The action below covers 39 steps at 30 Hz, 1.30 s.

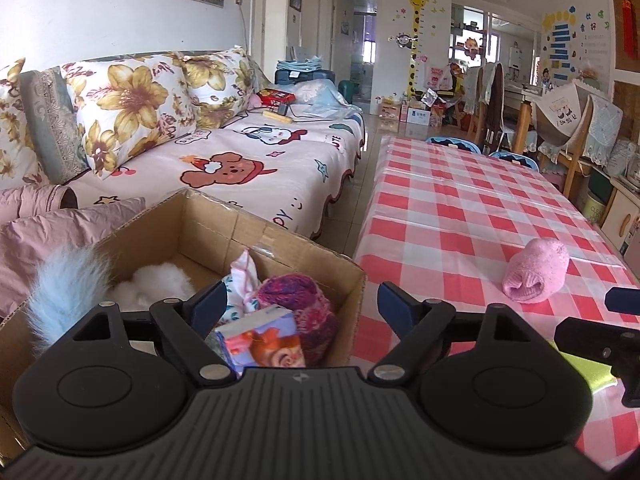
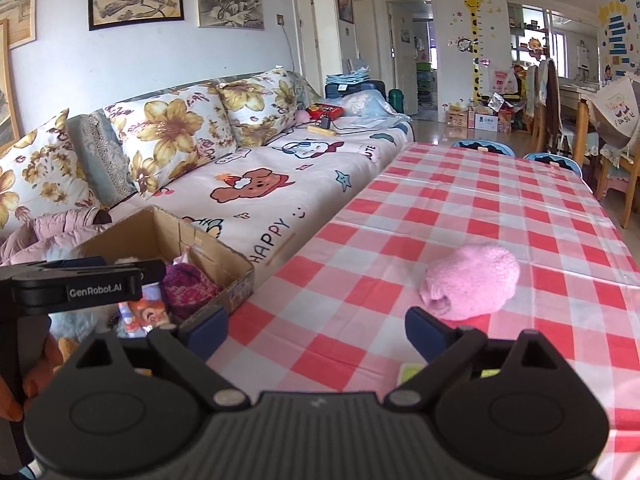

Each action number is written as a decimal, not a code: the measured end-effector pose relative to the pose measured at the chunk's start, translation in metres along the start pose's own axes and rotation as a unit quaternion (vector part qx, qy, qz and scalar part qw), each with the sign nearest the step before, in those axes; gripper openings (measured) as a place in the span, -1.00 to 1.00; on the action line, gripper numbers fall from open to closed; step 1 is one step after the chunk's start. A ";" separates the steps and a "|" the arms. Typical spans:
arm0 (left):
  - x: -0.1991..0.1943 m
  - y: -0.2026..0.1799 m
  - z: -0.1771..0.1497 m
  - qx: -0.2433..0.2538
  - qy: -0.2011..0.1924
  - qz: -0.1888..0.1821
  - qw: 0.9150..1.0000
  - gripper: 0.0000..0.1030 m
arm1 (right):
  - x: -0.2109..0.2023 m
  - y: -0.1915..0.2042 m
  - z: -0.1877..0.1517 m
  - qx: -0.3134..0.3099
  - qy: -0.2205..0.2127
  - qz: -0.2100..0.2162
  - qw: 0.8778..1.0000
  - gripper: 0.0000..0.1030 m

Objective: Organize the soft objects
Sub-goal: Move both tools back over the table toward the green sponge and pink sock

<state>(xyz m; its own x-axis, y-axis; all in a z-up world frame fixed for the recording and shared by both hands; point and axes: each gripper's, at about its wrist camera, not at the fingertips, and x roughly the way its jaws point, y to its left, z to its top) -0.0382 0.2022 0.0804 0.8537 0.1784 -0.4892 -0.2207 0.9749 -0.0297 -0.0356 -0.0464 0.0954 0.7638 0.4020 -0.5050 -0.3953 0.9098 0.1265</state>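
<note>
Ahead, pink rolled towel — perhaps just beyond wide-open, empty right claw — on checked table.

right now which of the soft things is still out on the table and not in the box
The pink rolled sock, lying alone on the checked tablecloth. The purple knit hat, white fluff and the rest sit inside the cardboard box.

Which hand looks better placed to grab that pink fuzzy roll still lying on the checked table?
The right gripper: open, empty, the pink roll just ahead of it. The left gripper is at the cardboard box.
</note>
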 end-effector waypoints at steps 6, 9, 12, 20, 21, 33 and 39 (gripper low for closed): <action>-0.004 -0.016 -0.005 0.014 0.003 -0.007 1.000 1.00 | -0.010 -0.015 -0.006 0.011 0.001 -0.015 1.000 0.93; -0.007 -0.026 -0.008 0.022 0.005 -0.011 1.000 1.00 | -0.015 -0.022 -0.009 0.020 0.000 -0.023 1.000 0.96; -0.009 -0.033 -0.011 0.027 0.006 -0.013 1.000 1.00 | -0.020 -0.030 -0.012 0.030 -0.001 -0.032 0.999 0.98; -0.017 -0.054 -0.019 0.042 0.009 -0.019 0.999 1.00 | -0.027 -0.048 -0.018 0.036 -0.002 -0.053 0.998 0.98; -0.018 -0.055 -0.020 0.044 0.010 -0.019 0.999 1.00 | -0.027 -0.051 -0.019 0.038 -0.002 -0.056 0.998 0.98; -0.028 -0.076 -0.029 0.060 0.018 -0.039 0.997 1.00 | -0.028 -0.102 -0.028 0.071 0.005 -0.105 0.992 0.98; -0.025 -0.096 -0.039 0.077 0.035 -0.066 0.994 1.00 | -0.013 -0.135 -0.037 0.154 0.033 -0.074 0.985 0.97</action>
<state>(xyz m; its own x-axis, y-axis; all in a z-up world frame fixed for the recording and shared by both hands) -0.0569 0.0991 0.0612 0.8348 0.0423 -0.5489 -0.0288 0.9990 0.0332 -0.0105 -0.1784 0.0533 0.7621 0.2641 -0.5911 -0.1012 0.9504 0.2942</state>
